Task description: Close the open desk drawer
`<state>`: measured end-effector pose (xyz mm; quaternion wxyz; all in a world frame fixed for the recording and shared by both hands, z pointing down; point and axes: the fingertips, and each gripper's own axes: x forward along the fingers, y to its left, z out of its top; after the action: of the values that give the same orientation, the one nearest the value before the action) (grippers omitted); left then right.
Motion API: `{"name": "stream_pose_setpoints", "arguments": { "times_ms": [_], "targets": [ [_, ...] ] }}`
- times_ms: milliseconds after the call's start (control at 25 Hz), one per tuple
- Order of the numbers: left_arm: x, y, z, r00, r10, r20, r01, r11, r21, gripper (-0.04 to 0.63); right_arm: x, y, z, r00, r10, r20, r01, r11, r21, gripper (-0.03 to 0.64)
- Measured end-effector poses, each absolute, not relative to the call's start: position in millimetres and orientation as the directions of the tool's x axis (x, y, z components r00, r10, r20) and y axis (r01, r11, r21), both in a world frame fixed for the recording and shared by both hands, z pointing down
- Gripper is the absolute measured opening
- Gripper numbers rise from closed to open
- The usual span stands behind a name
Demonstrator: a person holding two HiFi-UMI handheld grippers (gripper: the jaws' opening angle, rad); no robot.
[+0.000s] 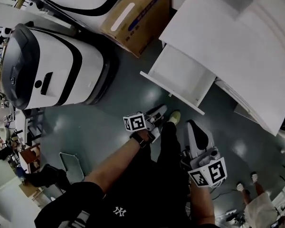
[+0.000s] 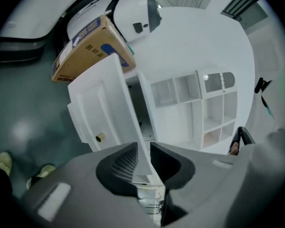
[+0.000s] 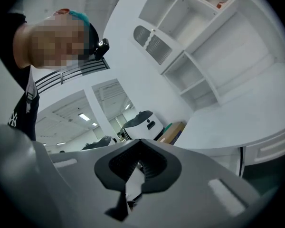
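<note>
The white desk (image 1: 237, 46) fills the upper right of the head view, and its drawer (image 1: 180, 75) stands pulled out toward me, front panel nearest. In the left gripper view the drawer (image 2: 102, 113) shows a small brass knob (image 2: 99, 137) on its front. My left gripper (image 1: 157, 112) (image 2: 143, 156) hangs a short way in front of the drawer front, apart from it, open by a narrow gap with nothing held. My right gripper (image 1: 194, 126) (image 3: 140, 161) is lower and to the right, tilted upward, shut and empty.
A cardboard box (image 1: 135, 15) (image 2: 88, 49) sits on the floor left of the desk. A large white machine (image 1: 57, 65) stands further left. My shoe (image 1: 174, 117) is just below the drawer. Another person's feet (image 1: 254, 177) are at lower right. White shelves (image 2: 199, 103) (image 3: 204, 56) rise behind the desk.
</note>
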<state>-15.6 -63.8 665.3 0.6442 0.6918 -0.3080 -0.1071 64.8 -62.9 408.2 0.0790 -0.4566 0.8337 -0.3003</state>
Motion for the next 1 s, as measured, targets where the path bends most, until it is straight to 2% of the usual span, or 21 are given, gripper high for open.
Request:
{"name": "stream_pose_setpoints", "arguments": {
  "times_ms": [400,1000],
  "targets": [
    [-16.4,-88.0,783.6,0.715,-0.637,0.288,-0.241,0.162,0.957,0.103,50.1,-70.2,496.6,-0.555,-0.801,0.224,-0.715,0.321,-0.622,0.017],
    [3.3,-118.3,807.4,0.677,-0.689,0.259,-0.191,0.175,0.966,0.084,57.3,-89.4,544.2,-0.540,-0.788,0.294,-0.743,0.284,-0.606,0.018]
  ]
}}
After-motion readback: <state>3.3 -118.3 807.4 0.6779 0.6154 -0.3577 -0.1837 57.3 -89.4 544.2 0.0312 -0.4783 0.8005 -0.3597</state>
